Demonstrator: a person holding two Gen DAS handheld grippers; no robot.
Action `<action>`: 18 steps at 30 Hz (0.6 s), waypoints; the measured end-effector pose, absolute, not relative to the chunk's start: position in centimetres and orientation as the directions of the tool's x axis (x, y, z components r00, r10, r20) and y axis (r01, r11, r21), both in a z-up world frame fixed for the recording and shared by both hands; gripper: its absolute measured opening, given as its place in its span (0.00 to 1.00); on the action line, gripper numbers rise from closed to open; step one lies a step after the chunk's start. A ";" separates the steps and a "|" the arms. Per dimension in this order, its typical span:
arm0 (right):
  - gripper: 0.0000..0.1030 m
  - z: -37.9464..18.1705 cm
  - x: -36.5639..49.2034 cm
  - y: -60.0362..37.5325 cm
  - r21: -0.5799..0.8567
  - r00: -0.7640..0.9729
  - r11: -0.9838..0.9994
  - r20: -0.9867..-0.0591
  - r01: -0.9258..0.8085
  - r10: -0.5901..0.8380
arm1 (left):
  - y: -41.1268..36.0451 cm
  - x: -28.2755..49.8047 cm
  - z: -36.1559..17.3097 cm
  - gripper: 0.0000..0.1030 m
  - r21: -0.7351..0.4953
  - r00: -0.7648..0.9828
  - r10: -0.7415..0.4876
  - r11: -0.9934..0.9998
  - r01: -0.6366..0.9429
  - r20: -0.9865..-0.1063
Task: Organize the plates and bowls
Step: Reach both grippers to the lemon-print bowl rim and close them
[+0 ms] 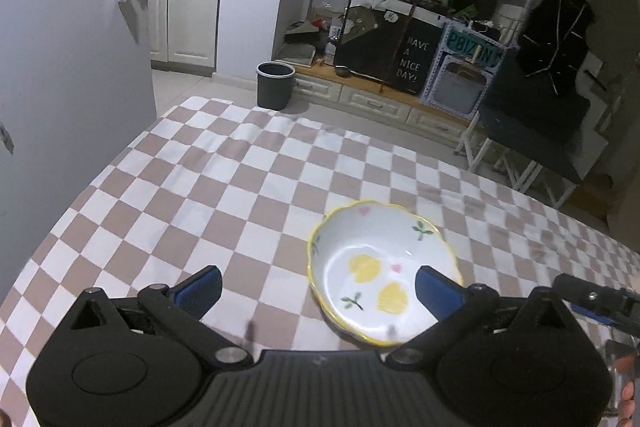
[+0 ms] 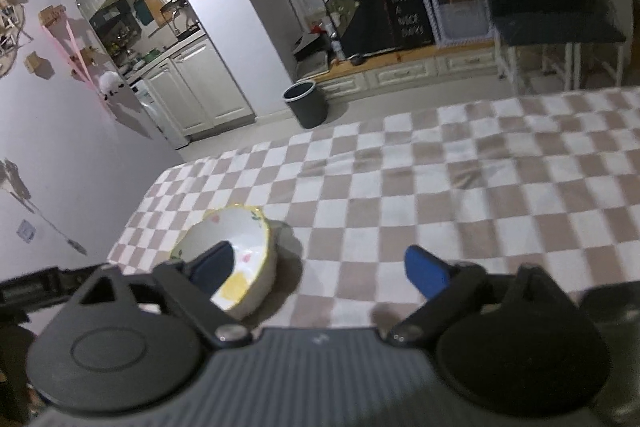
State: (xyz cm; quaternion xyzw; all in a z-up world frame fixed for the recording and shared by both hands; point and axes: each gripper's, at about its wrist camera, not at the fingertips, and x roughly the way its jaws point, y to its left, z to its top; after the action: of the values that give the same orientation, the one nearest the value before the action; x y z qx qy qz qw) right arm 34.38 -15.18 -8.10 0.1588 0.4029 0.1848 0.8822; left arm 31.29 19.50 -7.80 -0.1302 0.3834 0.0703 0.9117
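A: Where is the bowl (image 1: 376, 267)?

B: On the tabletop (image 1: 200, 187), which wears a brown-and-white checked cloth. The bowl is white with a wavy yellow rim, and has yellow fruit, green sprigs and small pink hearts painted inside. It sits upright and holds nothing.

A: And the left tongs (image 1: 318, 287)?

B: Spread wide, with nothing gripped. In the left wrist view the bowl lies near, right of centre. The right blue pad (image 1: 438, 291) stands in front of the bowl's right rim; whether it touches the rim I cannot tell. The left pad is over bare cloth.

A: The right tongs (image 2: 320, 271)?

B: Also apart, holding nothing. In the right wrist view the bowl (image 2: 240, 247) is to the left, and the left pad (image 2: 214, 265) shows in front of its inside. Whether it reaches into the bowl or only hovers above it I cannot tell. The right pad is over the cloth, well clear of the bowl.

A: Can you see one tool from the other?

B: Yes, a black part of the right tool shows at the right edge of the left view, near the bowl.

A: Anything beyond the tabletop?

B: A dark bin (image 1: 275, 85) on the floor at the far side, white cabinets to the far left, and a black sign (image 1: 412, 61) reading "Have a nice day!" among cluttered shelves.
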 end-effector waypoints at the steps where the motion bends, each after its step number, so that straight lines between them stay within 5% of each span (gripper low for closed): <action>1: 0.82 -8.5 34.7 -14.9 0.439 0.600 0.877 -0.654 -0.196 0.462 | 19.7 31.6 -8.1 0.93 -0.183 0.696 0.030 0.956 -0.230 -0.718; 3: 0.77 -9.6 35.6 -14.3 0.459 0.584 0.868 -0.659 -0.187 0.474 | 19.8 32.2 -8.7 0.80 -0.180 0.697 0.035 0.956 -0.232 -0.716; 12: 0.54 -12.2 37.8 -12.3 0.530 0.511 0.829 -0.670 -0.177 0.538 | 19.4 35.1 -11.8 0.53 -0.152 0.660 0.015 0.969 -0.194 -0.751; 18: 0.44 -12.9 38.9 -11.4 0.544 0.489 0.819 -0.673 -0.181 0.555 | 19.6 36.5 -13.4 0.43 -0.134 0.635 0.022 0.971 -0.196 -0.772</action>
State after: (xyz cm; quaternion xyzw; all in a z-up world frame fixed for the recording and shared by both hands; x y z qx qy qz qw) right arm 38.94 -11.42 -12.90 0.2053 0.4553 0.2198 0.8380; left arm 36.48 19.56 -13.42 -0.1031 0.4226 0.0609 0.8984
